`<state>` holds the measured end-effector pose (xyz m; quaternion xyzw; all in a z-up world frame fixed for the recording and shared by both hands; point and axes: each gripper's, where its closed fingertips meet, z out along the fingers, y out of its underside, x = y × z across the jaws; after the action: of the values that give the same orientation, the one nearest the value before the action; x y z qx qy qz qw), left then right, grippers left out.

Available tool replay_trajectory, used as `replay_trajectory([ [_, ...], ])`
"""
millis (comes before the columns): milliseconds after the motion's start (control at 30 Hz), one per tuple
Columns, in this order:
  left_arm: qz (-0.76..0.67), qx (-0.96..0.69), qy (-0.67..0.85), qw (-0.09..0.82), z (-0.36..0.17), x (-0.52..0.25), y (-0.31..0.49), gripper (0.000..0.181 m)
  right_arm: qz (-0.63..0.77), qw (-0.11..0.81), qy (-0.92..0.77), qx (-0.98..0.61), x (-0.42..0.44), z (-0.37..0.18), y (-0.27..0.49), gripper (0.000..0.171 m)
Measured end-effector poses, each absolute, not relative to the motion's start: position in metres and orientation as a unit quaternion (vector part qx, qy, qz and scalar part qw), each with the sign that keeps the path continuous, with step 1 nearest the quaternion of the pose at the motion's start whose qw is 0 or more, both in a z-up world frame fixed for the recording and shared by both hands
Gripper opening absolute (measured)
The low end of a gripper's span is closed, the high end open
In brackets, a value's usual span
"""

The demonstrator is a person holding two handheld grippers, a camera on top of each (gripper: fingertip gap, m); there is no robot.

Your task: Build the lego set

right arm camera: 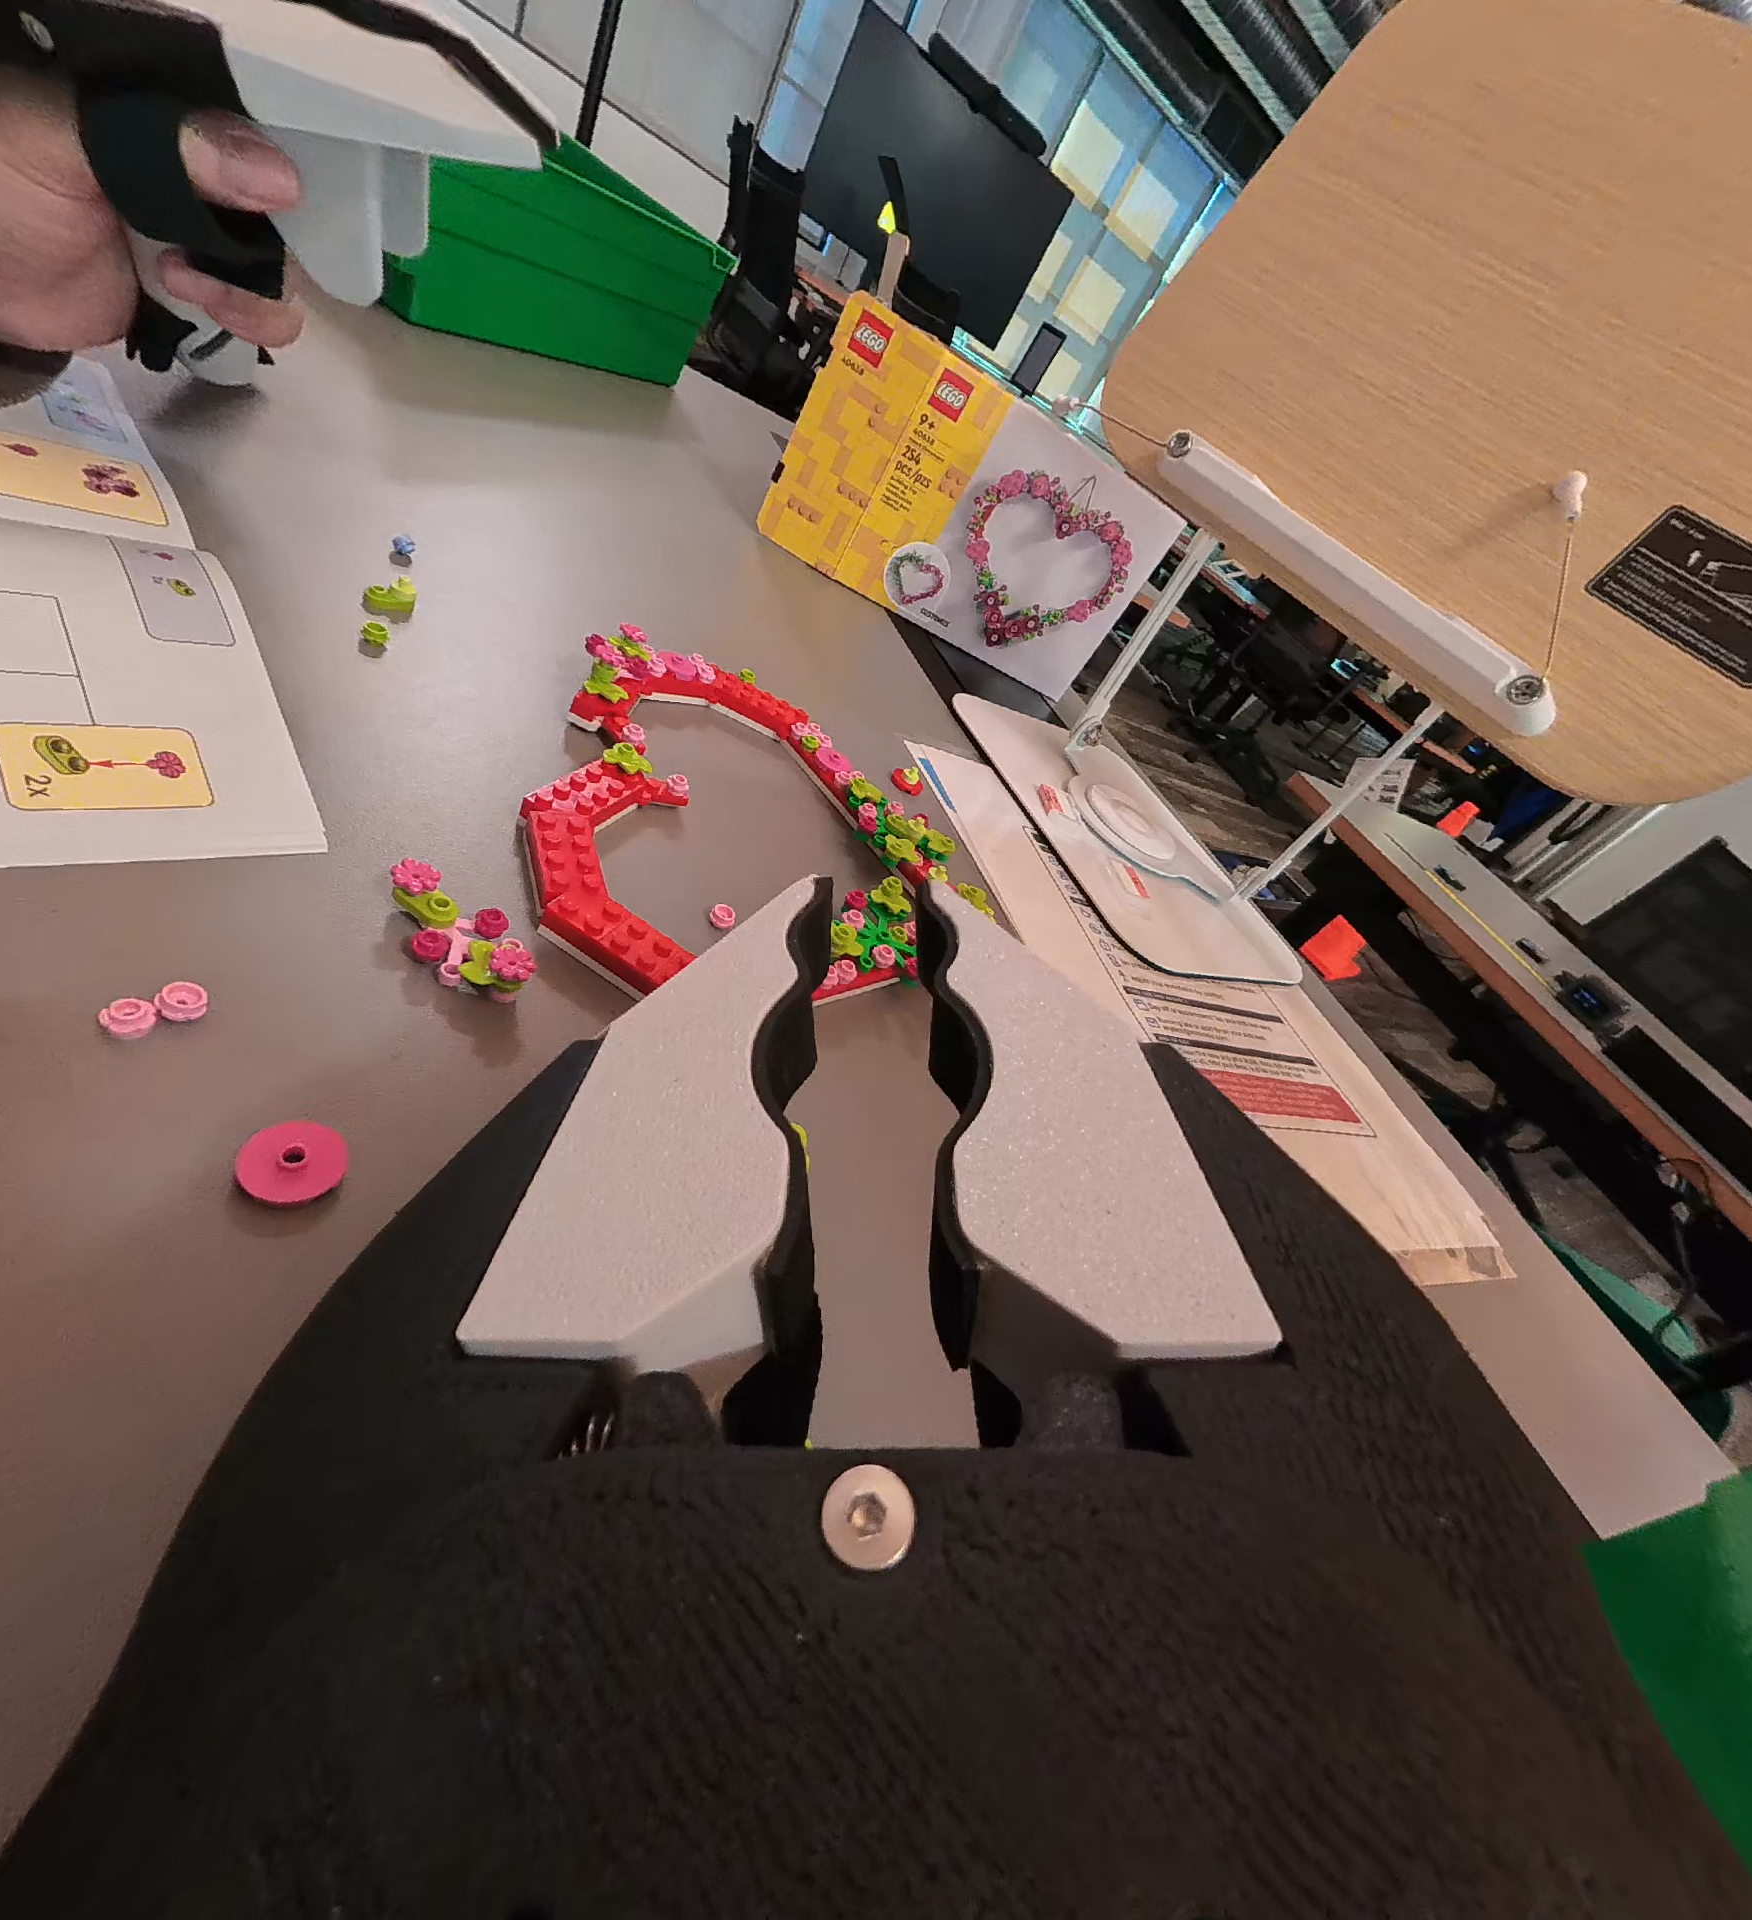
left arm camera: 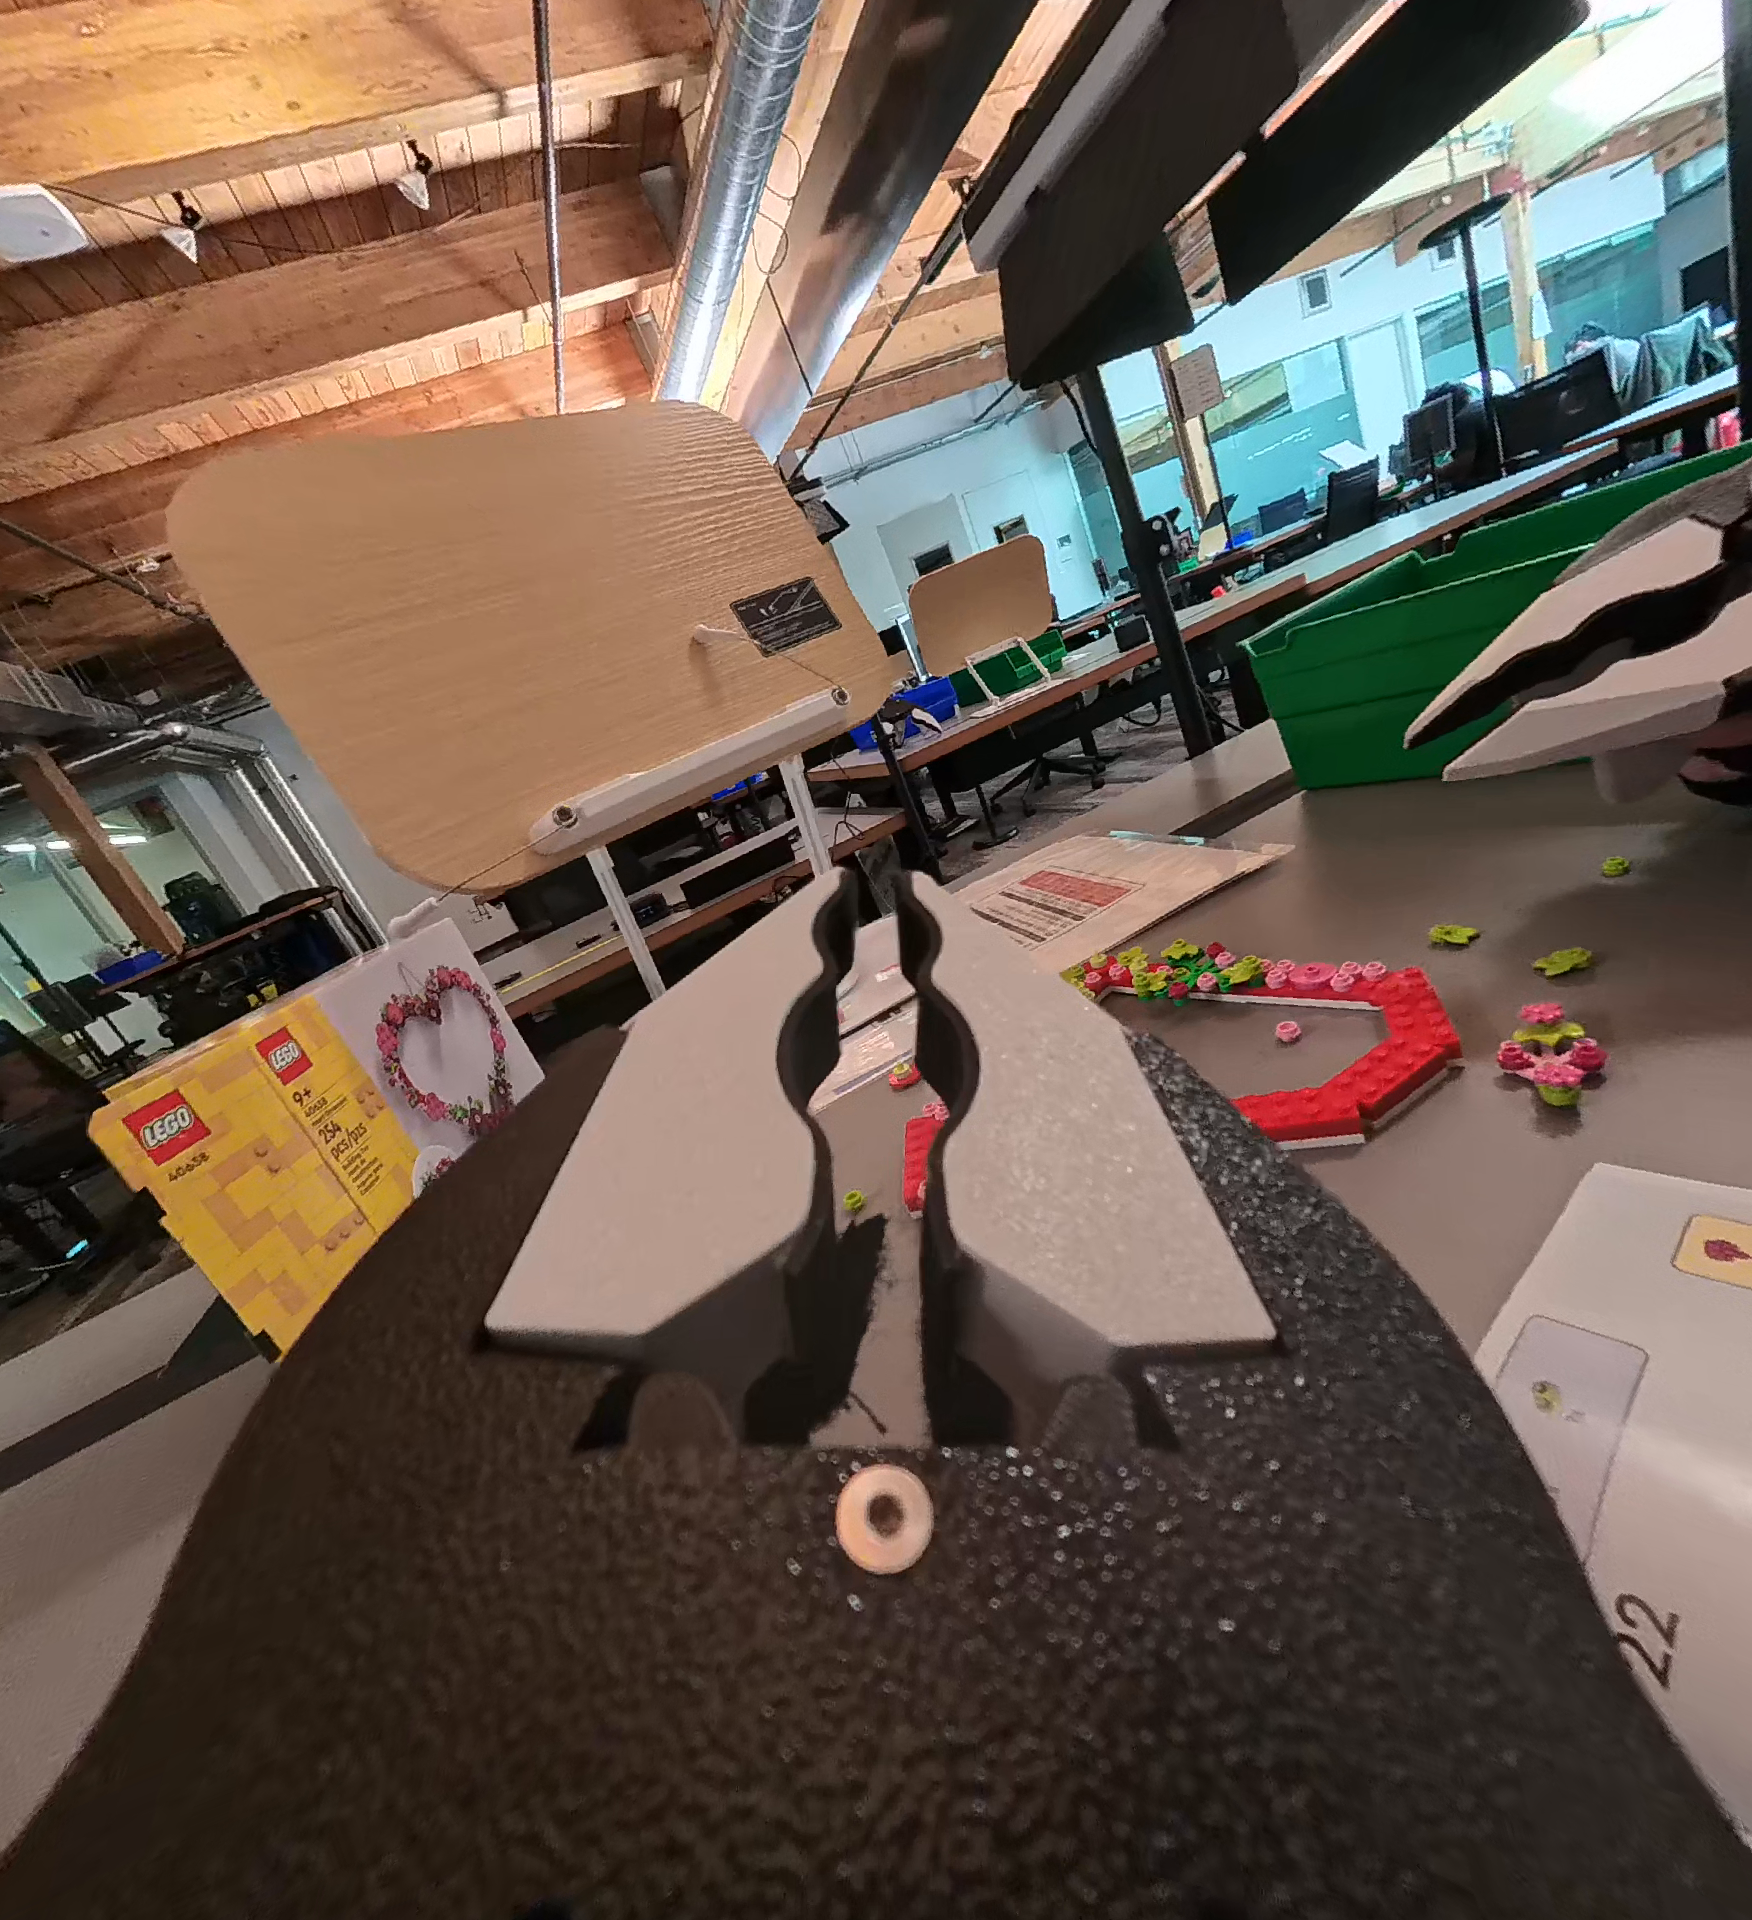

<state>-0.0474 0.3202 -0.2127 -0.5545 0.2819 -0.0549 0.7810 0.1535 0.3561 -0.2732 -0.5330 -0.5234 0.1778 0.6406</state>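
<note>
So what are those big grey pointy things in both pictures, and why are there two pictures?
Those are grabbers, like big tweezers. A person holds one in each hand, and each has a tiny camera looking along its two grey fingers. One picture comes from the left grabber, the other from the right grabber. In the right one you can even see the person's hand holding the other grabber. Both grabbers are slightly open and hold nothing. On the grey table lie a half-built red brick heart with flowers, a round dark pink disc, loose small flower pieces, an open white instruction booklet and the yellow toy box.
</note>
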Motion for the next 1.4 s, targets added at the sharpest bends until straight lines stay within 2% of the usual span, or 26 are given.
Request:
replay_trajectory([
  [167,-0.038,-0.631,0.285,0.721,-0.237,-0.046,0.335,0.018,0.184,0.651,-0.519,-0.523,0.154,-0.268,0.354,0.014],
  [333,-0.028,-0.686,0.31,0.657,-0.251,-0.033,0.337,0.023,0.196,0.65,-0.513,-0.525,0.155,-0.266,0.352,0.017],
  [600,-0.089,-0.714,0.396,0.571,-0.251,0.032,0.322,0.032,0.231,0.642,-0.535,-0.499,0.147,-0.265,0.331,0.017],
  [700,-0.096,-0.722,0.417,0.544,-0.256,0.051,0.33,0.042,0.251,0.627,-0.539,-0.503,0.143,-0.267,0.324,0.017],
  [833,-0.121,-0.766,0.421,0.47,-0.286,0.074,0.338,0.069,0.26,0.616,-0.544,-0.506,0.142,-0.268,0.317,0.017],
  [900,-0.137,-0.779,0.417,0.449,-0.299,0.083,0.341,0.076,0.276,0.6,-0.55,-0.511,0.141,-0.27,0.311,0.019],
  [1033,-0.155,-0.778,0.419,0.442,-0.312,0.096,0.344,0.074,0.258,0.554,-0.572,-0.547,0.145,-0.288,0.315,0.024],
  [1200,-0.159,-0.77,0.437,0.437,-0.321,0.1,0.343,0.059,0.249,0.494,-0.596,-0.582,0.154,-0.308,0.317,0.022],
  [1400,-0.192,-0.774,0.43,0.422,-0.325,0.098,0.344,0.053,0.273,0.445,-0.599,-0.607,0.153,-0.317,0.316,0.021],
])
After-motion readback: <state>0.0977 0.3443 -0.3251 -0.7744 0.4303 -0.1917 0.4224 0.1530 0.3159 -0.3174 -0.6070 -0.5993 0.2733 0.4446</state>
